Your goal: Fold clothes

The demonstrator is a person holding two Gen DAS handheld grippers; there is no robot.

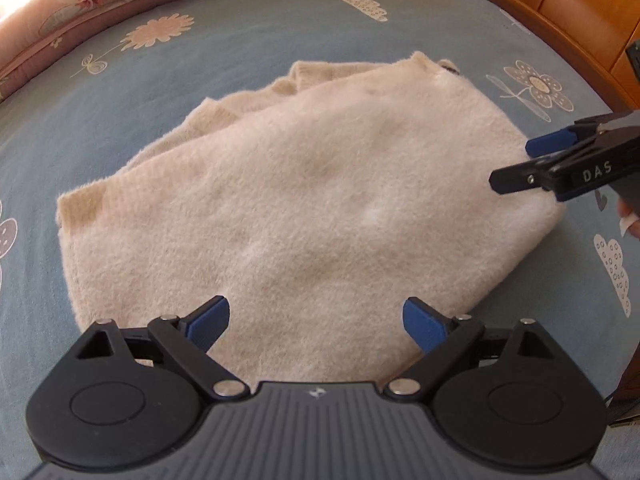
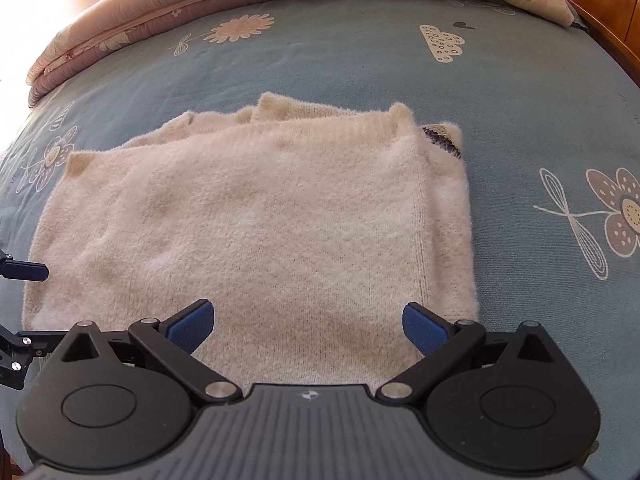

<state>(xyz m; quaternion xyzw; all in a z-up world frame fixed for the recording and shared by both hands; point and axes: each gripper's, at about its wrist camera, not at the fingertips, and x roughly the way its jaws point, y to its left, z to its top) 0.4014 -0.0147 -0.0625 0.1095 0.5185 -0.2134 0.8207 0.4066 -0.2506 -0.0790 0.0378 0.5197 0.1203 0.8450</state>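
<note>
A cream fuzzy sweater [image 1: 304,208] lies folded into a rough rectangle on the blue bed sheet [image 1: 240,40]; it also shows in the right wrist view [image 2: 260,220]. My left gripper [image 1: 316,322] is open and empty, hovering just over the sweater's near edge. My right gripper [image 2: 308,326] is open and empty, just above the sweater's near edge. In the left wrist view the right gripper [image 1: 516,164] reaches in from the right, by the sweater's right edge. One blue pad of the left gripper [image 2: 28,271] shows at the left border of the right wrist view.
The sheet [image 2: 360,60] has flower and cloud prints. A folded pink floral quilt [image 2: 160,8] lies along the far side of the bed. A wooden headboard [image 1: 560,4] runs along the right side.
</note>
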